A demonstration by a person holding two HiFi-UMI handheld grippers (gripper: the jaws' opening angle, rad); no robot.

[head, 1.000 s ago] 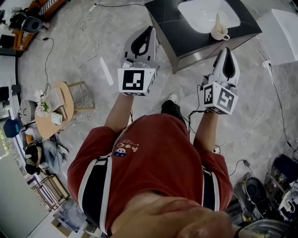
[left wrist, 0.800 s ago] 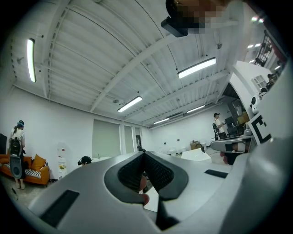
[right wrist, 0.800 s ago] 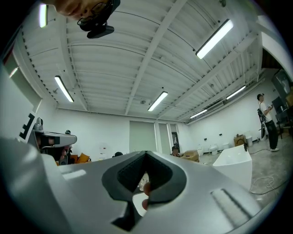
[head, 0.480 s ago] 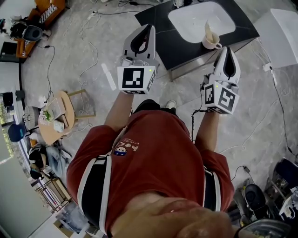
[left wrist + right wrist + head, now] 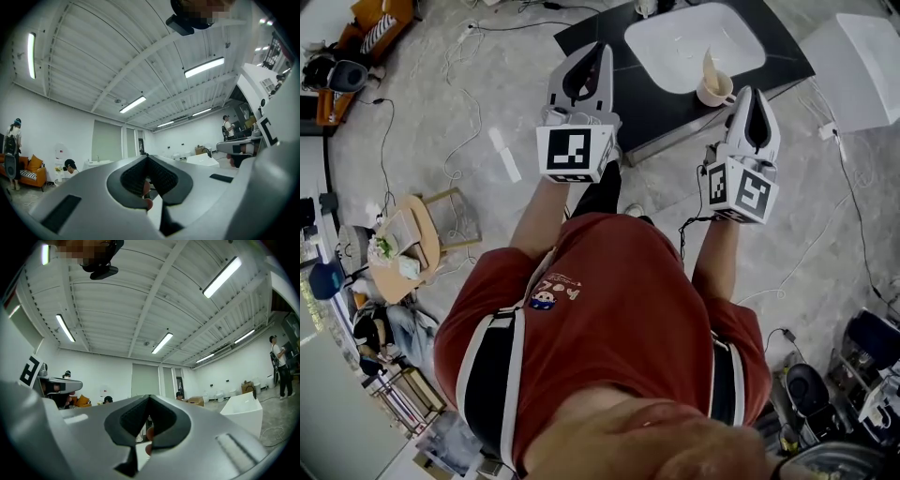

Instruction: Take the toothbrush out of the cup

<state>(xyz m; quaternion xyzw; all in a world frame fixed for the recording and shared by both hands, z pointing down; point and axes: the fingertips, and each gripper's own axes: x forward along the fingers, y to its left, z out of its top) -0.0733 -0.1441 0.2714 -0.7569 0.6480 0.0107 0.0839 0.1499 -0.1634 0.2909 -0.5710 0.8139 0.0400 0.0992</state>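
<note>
Head view: the grey-and-white hand-held left gripper (image 5: pixel 598 49) and the matching right gripper (image 5: pixel 755 94) are held out in front of the person, each with its jaws pressed together and nothing in them. The cream ceramic cup (image 5: pixel 713 91) stands on the dark countertop (image 5: pixel 666 103) beside the white oval basin (image 5: pixel 694 42), near the right gripper's tip. The pale toothbrush (image 5: pixel 709 64) leans inside the cup, untouched.

Left gripper view: the jaws meet tip to tip, empty, facing the open room.

Right gripper view: the jaws are likewise closed and empty.
</note>
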